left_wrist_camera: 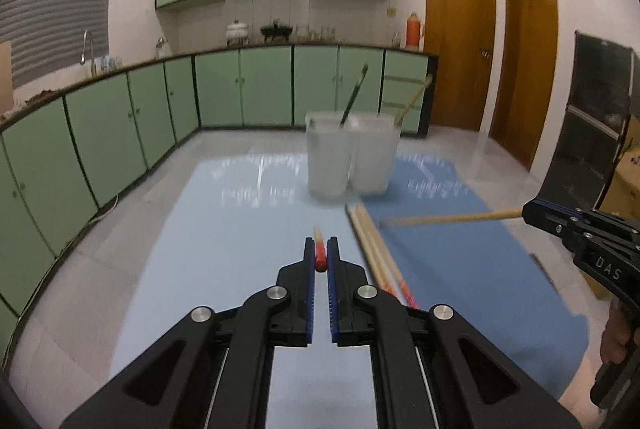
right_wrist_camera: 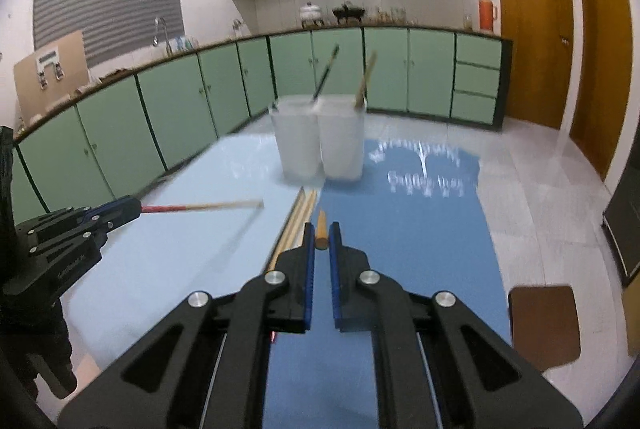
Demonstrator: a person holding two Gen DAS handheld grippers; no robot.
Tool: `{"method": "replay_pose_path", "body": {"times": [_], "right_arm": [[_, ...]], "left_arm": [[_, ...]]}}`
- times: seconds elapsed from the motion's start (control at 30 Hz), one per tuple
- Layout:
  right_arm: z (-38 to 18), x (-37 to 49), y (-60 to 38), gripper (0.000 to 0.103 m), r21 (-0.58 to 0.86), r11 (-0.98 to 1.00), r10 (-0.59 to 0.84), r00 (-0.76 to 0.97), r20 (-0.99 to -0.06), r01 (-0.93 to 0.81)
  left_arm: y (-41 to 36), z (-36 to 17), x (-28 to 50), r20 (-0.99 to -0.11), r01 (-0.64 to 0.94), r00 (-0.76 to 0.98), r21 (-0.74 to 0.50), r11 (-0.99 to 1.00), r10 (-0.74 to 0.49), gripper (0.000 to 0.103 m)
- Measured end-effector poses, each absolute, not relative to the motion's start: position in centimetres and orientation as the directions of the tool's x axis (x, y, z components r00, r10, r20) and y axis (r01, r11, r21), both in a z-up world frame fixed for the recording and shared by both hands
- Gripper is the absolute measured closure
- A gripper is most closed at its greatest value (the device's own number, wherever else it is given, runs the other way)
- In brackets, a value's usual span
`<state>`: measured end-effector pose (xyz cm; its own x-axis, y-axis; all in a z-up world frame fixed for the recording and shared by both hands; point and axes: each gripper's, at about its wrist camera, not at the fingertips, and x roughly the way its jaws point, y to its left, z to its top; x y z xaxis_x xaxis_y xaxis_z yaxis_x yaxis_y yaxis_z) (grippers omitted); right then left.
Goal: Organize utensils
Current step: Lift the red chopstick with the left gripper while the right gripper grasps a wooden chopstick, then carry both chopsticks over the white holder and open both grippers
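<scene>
Green-cabinet kitchen, pale-blue worktop (left_wrist_camera: 224, 229). Left tool (left_wrist_camera: 321, 249), angled down toward 12 o'clock, pinches red-ended wooden chopstick (left_wrist_camera: 320, 255); right tool (right_wrist_camera: 321, 235), likewise angled, pinches plain tan wooden chopstick (right_wrist_camera: 321, 229).

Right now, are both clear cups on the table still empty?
No, each clear cup already holds one stick leaning out of its top: a dark stick and a wooden stick.

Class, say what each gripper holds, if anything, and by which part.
Left gripper: a red-ended chopstick, gripped at its red end. Right gripper: a plain chopstick, gripped at one end.
</scene>
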<state>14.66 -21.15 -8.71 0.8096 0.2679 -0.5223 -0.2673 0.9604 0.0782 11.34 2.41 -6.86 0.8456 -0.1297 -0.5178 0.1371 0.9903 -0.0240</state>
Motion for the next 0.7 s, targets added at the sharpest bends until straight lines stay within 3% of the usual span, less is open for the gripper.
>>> {"method": "replay_pose_path", "body": {"times": [0.27,0.7], "right_arm": [[-3.5,17.3,-22.0,0.097,0.152,0.939,0.342,0.793,-0.505,-0.309],[3.1,21.0,-21.8,0.097,0.114,0.919,0.385,0.794,-0.470,-0.378]], "left_arm": [[2.8,-1.7,13.1,-0.438,0.173,0.882,-0.047,0.984,-0.176,0.097],[2.7,2.0,15.4,-0.374,0.219,0.897,-0.086,0.972,-0.236,0.097]]}}
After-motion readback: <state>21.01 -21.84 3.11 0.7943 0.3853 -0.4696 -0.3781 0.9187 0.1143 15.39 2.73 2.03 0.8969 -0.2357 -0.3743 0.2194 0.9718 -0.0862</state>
